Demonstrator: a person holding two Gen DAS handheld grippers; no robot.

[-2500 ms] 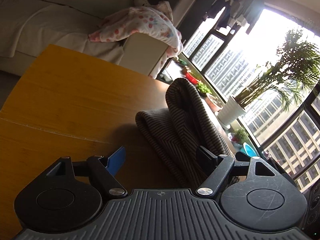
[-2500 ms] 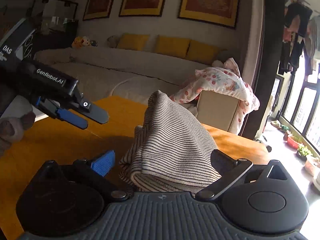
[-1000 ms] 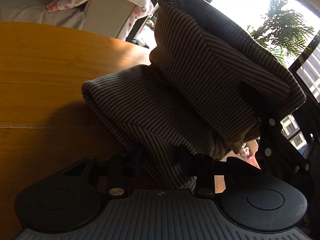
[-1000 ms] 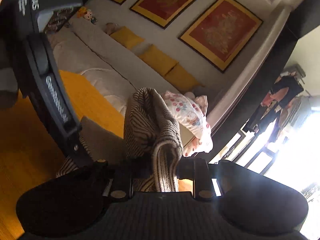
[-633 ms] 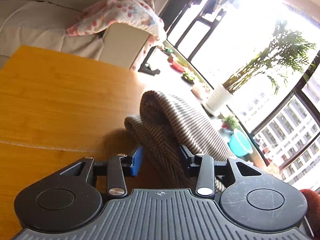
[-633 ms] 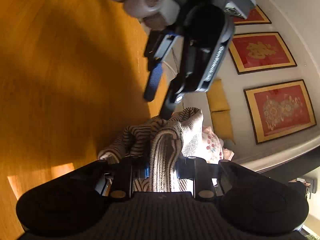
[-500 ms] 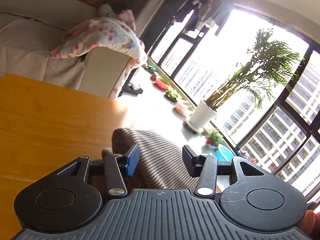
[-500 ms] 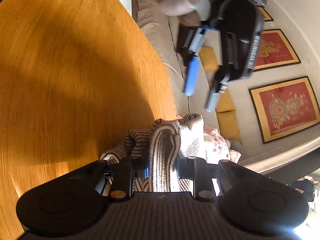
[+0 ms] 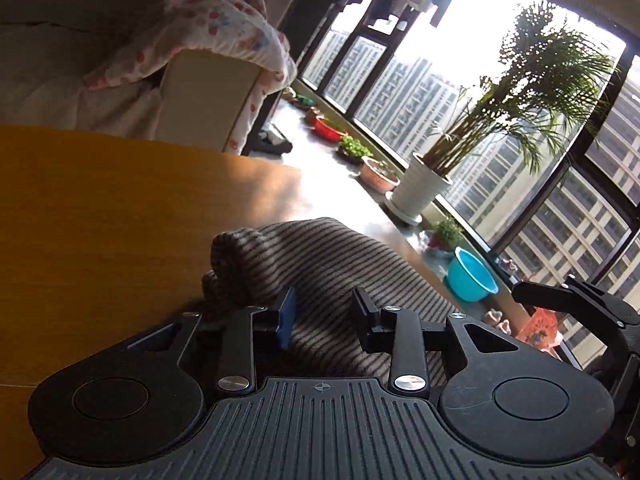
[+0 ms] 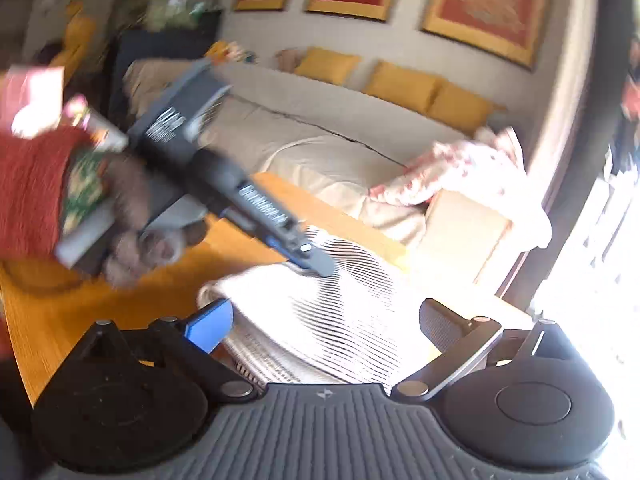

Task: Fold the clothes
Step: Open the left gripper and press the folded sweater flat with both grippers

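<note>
A striped knit garment (image 9: 320,256) lies folded in a low pile on the orange wooden table (image 9: 100,208). My left gripper (image 9: 325,314) hovers just over its near part. Its jaws are closing, with a narrow gap still between the blue pad (image 9: 287,318) and the black one, and no fold pinched. In the right wrist view the left gripper (image 10: 316,265) tips down onto the garment (image 10: 320,320), held by a hand (image 10: 136,232) in a red sleeve. My right gripper (image 10: 324,324) is opening wide. The garment lies between its fingers and the pads are off it.
A beige sofa (image 10: 320,148) with yellow cushions stands beyond the table, with a floral blanket (image 9: 208,36) over its arm. Along the windows stand a potted palm (image 9: 424,196), small plant pots and a blue basin (image 9: 470,276). The table's far edge (image 9: 288,168) is close behind the garment.
My right gripper let go of the striped fold, opened wide and rolled back level. The garment dropped into a low pile. My left gripper's fingers drew closer together over it.
</note>
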